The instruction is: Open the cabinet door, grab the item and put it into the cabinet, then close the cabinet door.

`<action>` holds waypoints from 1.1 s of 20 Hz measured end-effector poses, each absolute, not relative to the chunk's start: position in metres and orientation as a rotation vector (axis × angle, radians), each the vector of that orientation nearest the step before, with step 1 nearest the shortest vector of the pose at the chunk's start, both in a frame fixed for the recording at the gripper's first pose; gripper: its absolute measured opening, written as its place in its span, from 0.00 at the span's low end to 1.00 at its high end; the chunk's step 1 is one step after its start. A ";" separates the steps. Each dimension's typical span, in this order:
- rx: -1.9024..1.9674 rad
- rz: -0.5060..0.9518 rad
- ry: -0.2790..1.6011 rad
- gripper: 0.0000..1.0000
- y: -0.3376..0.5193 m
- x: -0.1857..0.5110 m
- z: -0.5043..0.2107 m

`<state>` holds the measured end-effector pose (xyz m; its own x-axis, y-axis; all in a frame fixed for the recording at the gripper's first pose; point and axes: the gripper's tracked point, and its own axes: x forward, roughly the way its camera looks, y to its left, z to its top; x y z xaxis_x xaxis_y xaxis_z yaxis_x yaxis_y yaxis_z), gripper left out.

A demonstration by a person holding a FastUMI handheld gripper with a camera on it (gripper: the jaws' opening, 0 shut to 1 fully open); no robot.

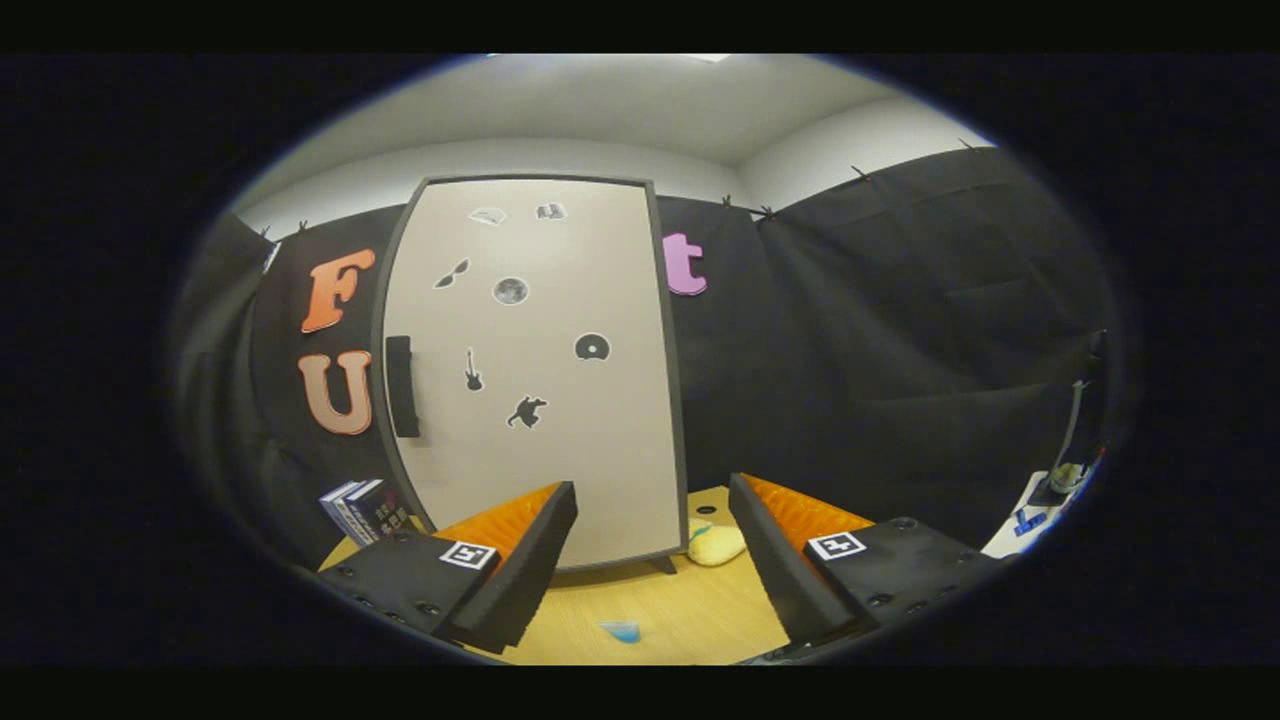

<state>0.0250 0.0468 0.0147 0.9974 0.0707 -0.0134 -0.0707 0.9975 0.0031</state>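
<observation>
In the gripper view, the cabinet [530, 370] stands upright on the wooden table [690, 615], its pale door [540, 400] closed and dotted with small dark stickers; a dark handle [401, 386] sits on the door's left edge. The gripper [650, 570] has its fingers spread wide, holding nothing, short of the cabinet's foot. The item, a pale yellow soft thing [716, 543], lies by the cabinet's lower right corner, beyond the fingers. Books [365, 510] stand left of the cabinet's base. A small blue piece [621, 630] lies on the bare table in front of the cabinet, between the fingers.
</observation>
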 end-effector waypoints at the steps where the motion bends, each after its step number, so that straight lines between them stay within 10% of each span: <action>1: 0.003 0.087 0.015 0.98 0.058 0.029 0.019; 22: -0.070 0.422 0.139 0.99 0.316 0.137 0.040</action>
<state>0.1366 0.3157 0.0400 0.9030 0.4031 -0.1489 -0.4127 0.9100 -0.0393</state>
